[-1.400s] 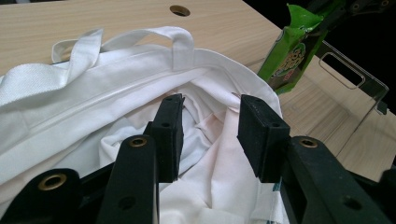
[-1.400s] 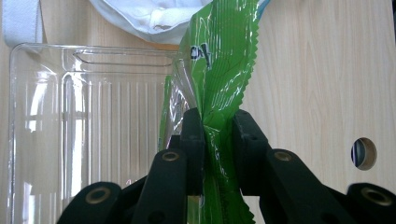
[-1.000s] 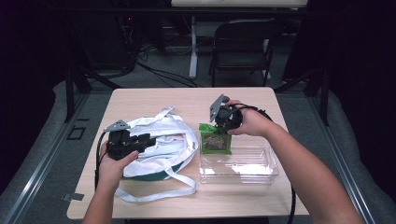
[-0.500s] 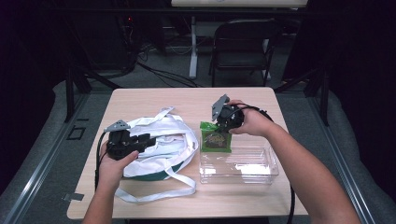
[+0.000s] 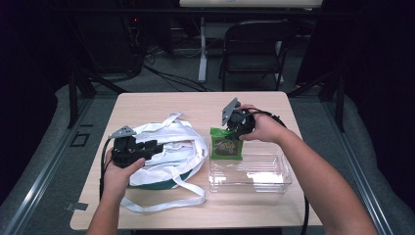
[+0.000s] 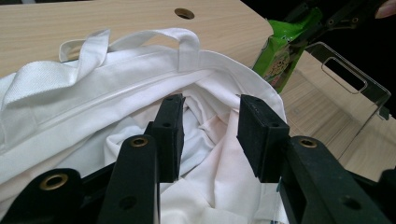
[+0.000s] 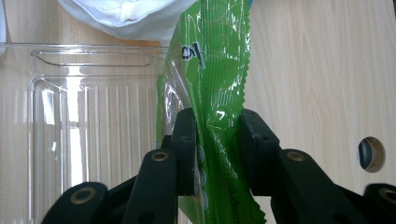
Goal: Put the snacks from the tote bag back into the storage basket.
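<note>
A green snack packet hangs upright at the far left corner of a clear plastic container. My right gripper is shut on the packet's top edge. In the right gripper view the packet runs between the jaws of this gripper, beside the container. A white cloth tote bag with a green base lies at the left. My left gripper hovers open at its mouth. In the left gripper view the jaws stand apart over the bag's white folds, with the packet beyond.
The wooden table has bare room along its far side and front edge. The bag's long straps trail toward the front. A folding chair and cables stand on the floor behind the table.
</note>
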A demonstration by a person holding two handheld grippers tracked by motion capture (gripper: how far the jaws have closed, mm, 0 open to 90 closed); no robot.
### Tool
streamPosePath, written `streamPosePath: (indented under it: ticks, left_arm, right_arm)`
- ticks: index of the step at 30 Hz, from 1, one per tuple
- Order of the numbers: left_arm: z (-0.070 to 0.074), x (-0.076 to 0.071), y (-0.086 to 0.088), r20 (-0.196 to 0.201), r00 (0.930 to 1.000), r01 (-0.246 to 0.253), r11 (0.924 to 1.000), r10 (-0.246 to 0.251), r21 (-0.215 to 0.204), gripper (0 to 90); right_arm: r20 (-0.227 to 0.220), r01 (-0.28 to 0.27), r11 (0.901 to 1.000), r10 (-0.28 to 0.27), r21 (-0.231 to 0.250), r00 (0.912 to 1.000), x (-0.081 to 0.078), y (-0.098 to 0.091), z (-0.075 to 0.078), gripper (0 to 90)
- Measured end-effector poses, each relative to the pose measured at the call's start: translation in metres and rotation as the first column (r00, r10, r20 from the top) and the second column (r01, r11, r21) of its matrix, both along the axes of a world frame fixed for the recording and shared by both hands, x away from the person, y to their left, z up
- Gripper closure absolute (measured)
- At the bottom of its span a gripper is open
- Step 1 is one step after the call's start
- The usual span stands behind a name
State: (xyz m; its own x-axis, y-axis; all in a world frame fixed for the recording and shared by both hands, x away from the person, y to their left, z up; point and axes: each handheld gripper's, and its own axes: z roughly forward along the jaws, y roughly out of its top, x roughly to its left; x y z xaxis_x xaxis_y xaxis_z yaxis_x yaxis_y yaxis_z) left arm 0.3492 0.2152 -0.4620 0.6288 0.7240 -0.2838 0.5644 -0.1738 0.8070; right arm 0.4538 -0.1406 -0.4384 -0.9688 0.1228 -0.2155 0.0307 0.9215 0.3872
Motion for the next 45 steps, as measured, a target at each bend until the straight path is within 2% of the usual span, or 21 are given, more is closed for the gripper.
streamPosePath:
  ticks: [10, 15, 25, 29, 35, 45]
  left_arm:
    - [-0.0015, 0.0001, -0.0012, -0.003, 1.0000, -0.006, 1.0000, 0.006, -0.001, 60.8]
    - [-0.0018, 0.0001, -0.0014, -0.002, 1.0000, -0.005, 1.0000, 0.005, -0.003, 60.8]
    - [-0.0017, -0.0003, -0.0009, 0.003, 1.0000, -0.008, 1.0000, 0.008, -0.006, 60.7]
    - [-0.0020, -0.0002, -0.0010, 0.001, 1.0000, -0.008, 0.9999, 0.008, -0.008, 60.7]
    - [-0.0024, 0.0000, -0.0012, -0.001, 1.0000, -0.005, 1.0000, 0.005, -0.006, 60.4]
    - [-0.0030, -0.0003, -0.0011, -0.004, 1.0000, -0.009, 0.9999, 0.009, -0.005, 58.5]
  right_arm:
    - [0.033, 0.034, 0.9994, -0.034, -0.002, 0.9989, 0.0018, 0.0002, -0.0012, 59.8]
    - [0.037, 0.034, 0.9993, -0.033, -0.015, 0.9988, 0.0018, 0.0003, -0.0013, 59.3]
    - [0.024, 0.058, 0.9982, -0.058, 0.014, 0.9980, 0.0016, 0.0004, 0.0006, 54.8]
    - [0.022, 0.057, 0.9983, -0.058, 0.004, 0.9981, 0.0017, -0.0004, 0.0016, 53.2]
    - [0.008, 0.067, 0.9976, -0.067, 0.018, 0.9977, 0.0011, -0.0015, 0.0022, 50.2]
    - [0.014, 0.067, 0.9975, -0.067, 0.024, 0.9976, -0.0006, -0.0004, 0.0034, 48.7]
